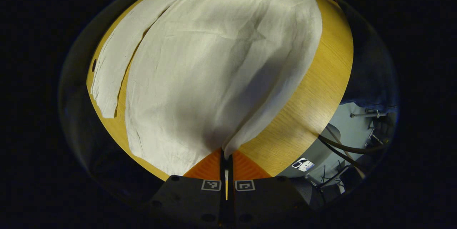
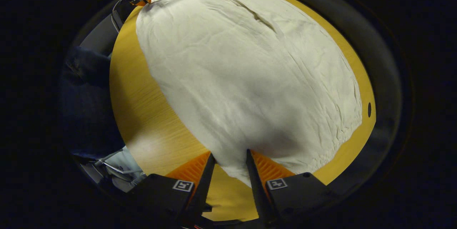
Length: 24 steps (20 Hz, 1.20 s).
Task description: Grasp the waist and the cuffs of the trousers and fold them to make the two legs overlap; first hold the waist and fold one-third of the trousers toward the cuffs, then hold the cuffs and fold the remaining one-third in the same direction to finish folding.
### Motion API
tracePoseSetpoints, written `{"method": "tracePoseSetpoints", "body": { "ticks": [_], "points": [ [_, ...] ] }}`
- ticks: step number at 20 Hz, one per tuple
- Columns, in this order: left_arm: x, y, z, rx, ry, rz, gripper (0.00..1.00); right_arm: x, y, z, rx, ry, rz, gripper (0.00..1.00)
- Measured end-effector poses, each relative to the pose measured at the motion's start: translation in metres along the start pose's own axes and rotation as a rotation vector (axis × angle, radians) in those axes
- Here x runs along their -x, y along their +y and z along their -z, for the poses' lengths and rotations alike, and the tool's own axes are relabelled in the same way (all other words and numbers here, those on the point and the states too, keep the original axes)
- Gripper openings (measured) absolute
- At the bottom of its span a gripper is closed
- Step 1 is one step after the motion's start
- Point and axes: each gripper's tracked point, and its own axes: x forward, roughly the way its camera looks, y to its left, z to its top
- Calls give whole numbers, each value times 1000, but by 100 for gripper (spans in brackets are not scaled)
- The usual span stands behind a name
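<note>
The left gripper view looks forward along my left gripper (image 1: 226, 157) from just above the table (image 1: 314, 90), close to the trousers (image 1: 214, 72), with the table's edge and the floor to its right. The right gripper view looks along my right gripper (image 2: 230, 166) from low over the same table (image 2: 139, 115), equally near the trousers (image 2: 250, 72). Both views share the cloth and the wooden tabletop, seen from opposite ends.

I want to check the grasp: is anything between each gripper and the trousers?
Nothing visible. The left gripper is already pinching an edge of the trousers; the right gripper has cloth between its open jaws, over the wooden table.
</note>
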Motion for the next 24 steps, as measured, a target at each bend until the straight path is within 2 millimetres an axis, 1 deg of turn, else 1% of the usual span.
{"method": "tracePoseSetpoints", "body": {
  "ticks": [3, 4, 6, 7, 9, 12, 14, 16, 18, 20, 21, 24],
  "points": [
    [0, 0, 0, 7, -5, -2, 0, 1, -6, 0, -20, 7, 31, 33],
    [0, 0, 0, 13, -6, 0, 0, 1, -8, -2, -13, -2, 41, 19],
    [-1, 0, -1, 16, -7, 6, 0, 0, -7, -3, 15, -17, 49, 13],
    [-2, 0, -1, 13, -8, 9, 0, 2, -7, -1, 15, -9, 55, 13],
    [-1, 0, 0, 16, -15, 13, 0, 2, -8, -1, 2, -11, 67, 8],
    [-2, 0, -1, 38, -40, 9, 0, 3, -9, -1, -41, -11, 100, 8],
    [-2, 0, -2, 83, -80, -5, 0, 6, -11, -2, -93, -14, 139, 7],
    [-2, 0, -6, 197, -151, -10, 0, 12, -15, -8, -180, -49, 193, 8],
    [3, -3, -13, 367, -251, 3, 0, 19, -16, -13, -286, -88, 240, 7],
    [13, 7, -27, 515, -361, -23, 0, 29, -21, -19, -397, -137, 297, 8],
    [20, 18, -35, 570, -413, -57, 0, 34, -23, -22, -453, -165, 323, 8],
    [46, 62, -58, 697, -554, -188, 1, 47, -34, -36, -586, -250, 399, 8]
  ]
}}
